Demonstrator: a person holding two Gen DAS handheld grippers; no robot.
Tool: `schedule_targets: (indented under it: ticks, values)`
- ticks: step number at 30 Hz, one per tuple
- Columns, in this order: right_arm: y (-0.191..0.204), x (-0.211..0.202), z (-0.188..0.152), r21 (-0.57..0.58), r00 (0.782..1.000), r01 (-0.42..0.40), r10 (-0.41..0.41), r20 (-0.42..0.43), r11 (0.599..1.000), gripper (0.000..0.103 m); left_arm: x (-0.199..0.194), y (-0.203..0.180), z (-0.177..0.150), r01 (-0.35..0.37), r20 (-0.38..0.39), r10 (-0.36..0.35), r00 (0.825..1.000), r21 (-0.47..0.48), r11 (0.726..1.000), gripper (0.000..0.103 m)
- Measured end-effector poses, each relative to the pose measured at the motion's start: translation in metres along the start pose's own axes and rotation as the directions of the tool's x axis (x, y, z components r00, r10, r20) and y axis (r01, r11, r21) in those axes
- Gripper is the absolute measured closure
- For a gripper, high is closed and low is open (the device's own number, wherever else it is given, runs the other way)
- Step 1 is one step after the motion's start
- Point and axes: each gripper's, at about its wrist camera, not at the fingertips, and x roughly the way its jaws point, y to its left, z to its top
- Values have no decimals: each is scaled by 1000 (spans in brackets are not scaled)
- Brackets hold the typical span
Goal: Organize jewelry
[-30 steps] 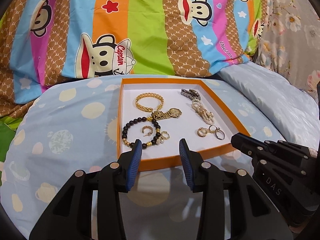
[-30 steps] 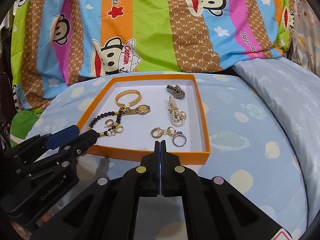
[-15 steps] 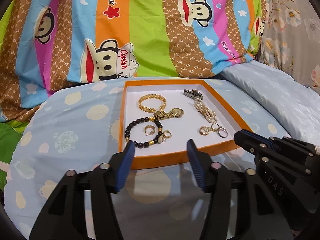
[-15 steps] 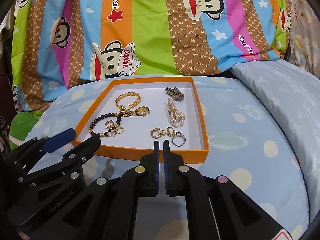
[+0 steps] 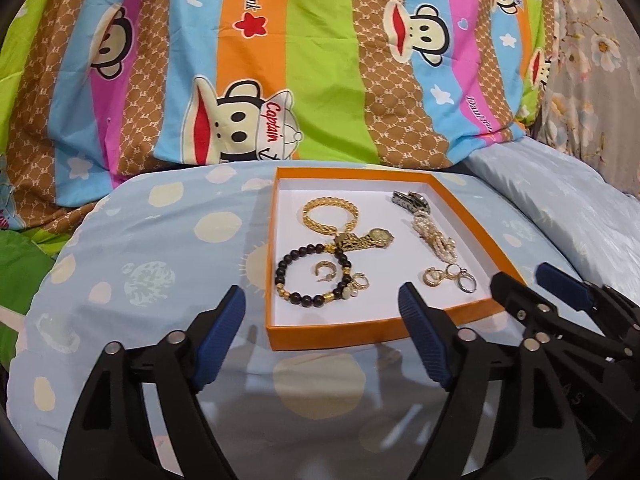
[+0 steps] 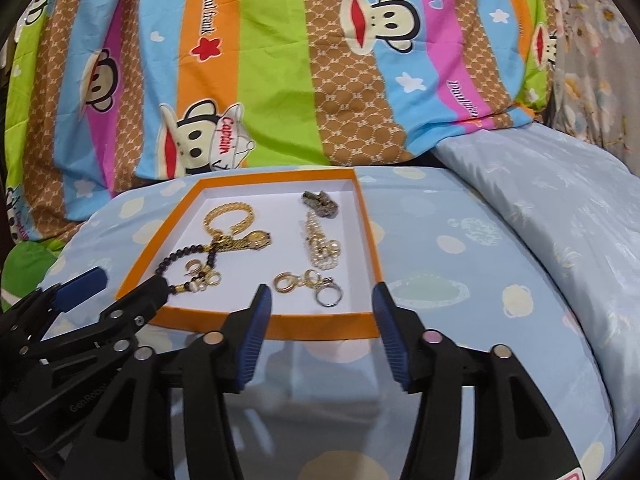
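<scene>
Left wrist view: an orange-rimmed tray (image 5: 276, 264) with a white floor lies on a pale blue cushion (image 5: 160, 248) printed with cream dots, in front of a striped cartoon-monkey bedcover (image 5: 320, 60). Inside the tray, a gold chain bracelet (image 5: 330, 214) sits at the far left, touching a gold watch (image 5: 366, 239). Nearer, a black bead bracelet (image 5: 312, 280) rings a small gold hoop (image 5: 323, 271), with a few small rings at its right edge. On the right side lie a dark metal clasp (image 5: 410, 201), a pearl strand (image 5: 436, 240) and, nearest, a cluster of gold and silver rings (image 5: 450, 278). The left gripper (image 5: 322, 336) hovers just short of the tray's near rim, angled downward, its blue-padded jaws spread wide and opening, nothing between them. The right gripper (image 5: 532, 286) reaches in from the right beside the tray's near right corner.

Right wrist view: the same tray (image 6: 368, 240) lies ahead and slightly left, the gold chain bracelet (image 6: 228, 216) and watch (image 6: 256, 239) at far left, the pearl strand (image 6: 322, 246) and clasp (image 6: 320, 202) to the right. The ring cluster (image 6: 308, 284) lies closest to the right gripper (image 6: 322, 320), whose jaws are apart and opening, empty, framing the near rim. The left gripper (image 6: 116, 292) enters from the left, one tip over the tray's near left corner, covering part of the black bead bracelet (image 6: 180, 258).
</scene>
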Motion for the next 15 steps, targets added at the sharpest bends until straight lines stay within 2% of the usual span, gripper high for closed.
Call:
schedule_targets:
  ticks: [3,10,15]
  values:
    - [-3,-1,1,17,1000,9,-9,11,1000,38,0,4,1,-14,5,14,1000,-17,1000,16]
    - [-2,0,1,8,1000,25,-25,14,1000,36,2,-1,2,-69,1,69,998,25,997,15]
    - [1,-1,0,-5,1000,21,-21,22,1000,32,5,1,2,-98,-15,99,995,21,995,15]
